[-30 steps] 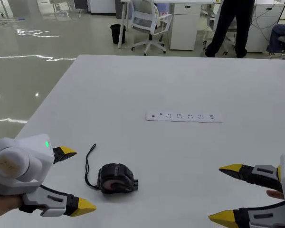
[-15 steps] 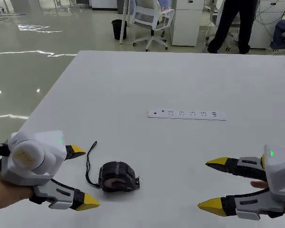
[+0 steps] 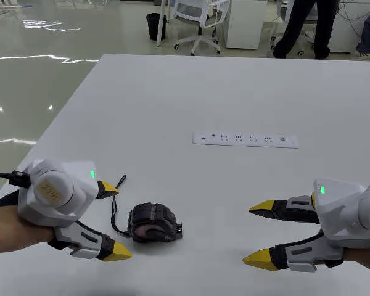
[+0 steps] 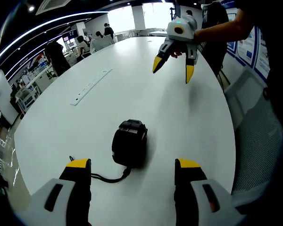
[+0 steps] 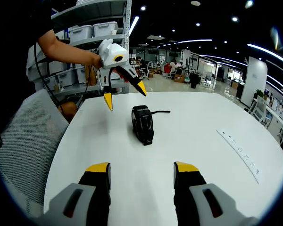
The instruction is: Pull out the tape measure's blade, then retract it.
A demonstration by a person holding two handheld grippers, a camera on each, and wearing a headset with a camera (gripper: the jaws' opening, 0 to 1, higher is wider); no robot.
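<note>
A black tape measure (image 3: 153,222) sits on a white table (image 3: 203,92), just ahead of the left gripper (image 3: 119,220) and in line with the gap between its wide-open, empty jaws. Its wrist cord (image 3: 113,209) trails back toward that gripper. The right gripper (image 3: 250,235), also spread and empty, is well apart and faces it. The case looks hard, compact and ribbed, probably grippy. It is best clamped across its flat sides, with the small blade tab, apparently on the side nearer the right gripper, pinched separately.

open tabletop (image 3: 172,92) round the tape measure (image 3: 153,222) — power strip (image 3: 245,140) well apart
</note>
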